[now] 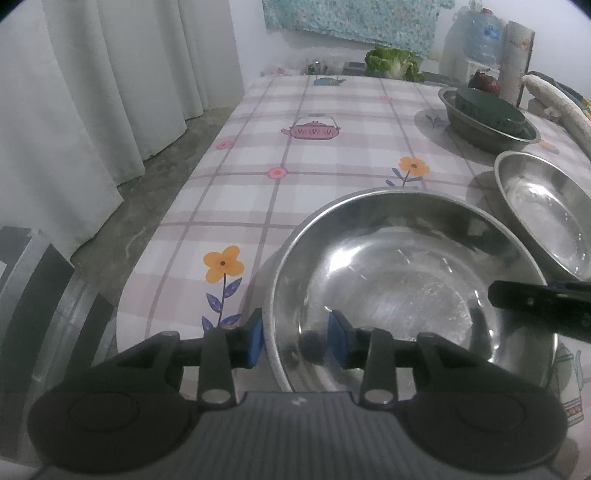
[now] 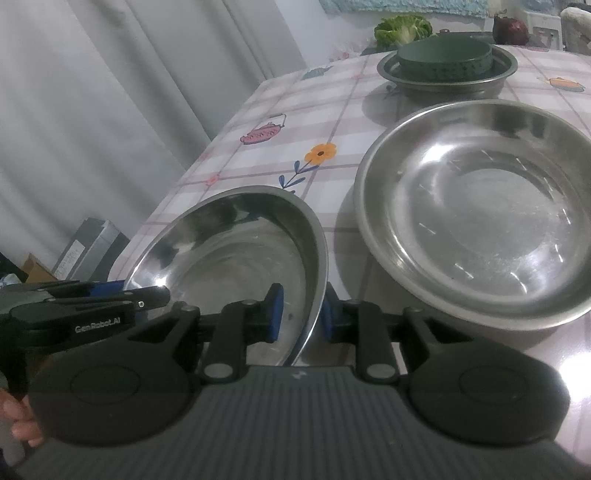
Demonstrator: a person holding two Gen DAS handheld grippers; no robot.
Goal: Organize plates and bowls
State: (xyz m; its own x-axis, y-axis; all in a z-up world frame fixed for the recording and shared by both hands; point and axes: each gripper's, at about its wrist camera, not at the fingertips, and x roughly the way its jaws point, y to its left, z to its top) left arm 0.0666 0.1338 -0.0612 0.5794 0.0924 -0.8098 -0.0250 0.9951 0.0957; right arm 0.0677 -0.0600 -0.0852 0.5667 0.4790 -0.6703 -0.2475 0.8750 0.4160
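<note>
Pale curtains (image 1: 92, 92) hang along one side of a worktop (image 1: 295, 147) covered by a checked cloth printed with teapots and orange flowers; a patterned blue-green fabric (image 1: 354, 18) hangs on the far wall.

Two steel plates sit at the near end of the worktop. The near steel plate (image 1: 406, 277) lies closest to both cameras and looks tilted in the right wrist view (image 2: 240, 251), its near rim raised. Just beside it, apart from it, rests the second steel plate (image 2: 476, 214), seen also at the edge of the left wrist view (image 1: 546, 214). Farther back stands a steel basin (image 2: 447, 79) with a dark green bowl (image 2: 445, 57) inside it.

The left gripper (image 1: 295, 339) straddles one edge of the near steel plate, its jaws set apart with one blue pad outside the rim and one inside, not pressed together. The right gripper (image 2: 300, 314) straddles the opposite edge, the rim passing between its blue pads; whether they actually pinch the metal cannot be told.

At the far end lie a leafy green cabbage (image 1: 393, 62) and a dark red onion (image 2: 511, 31).
</note>
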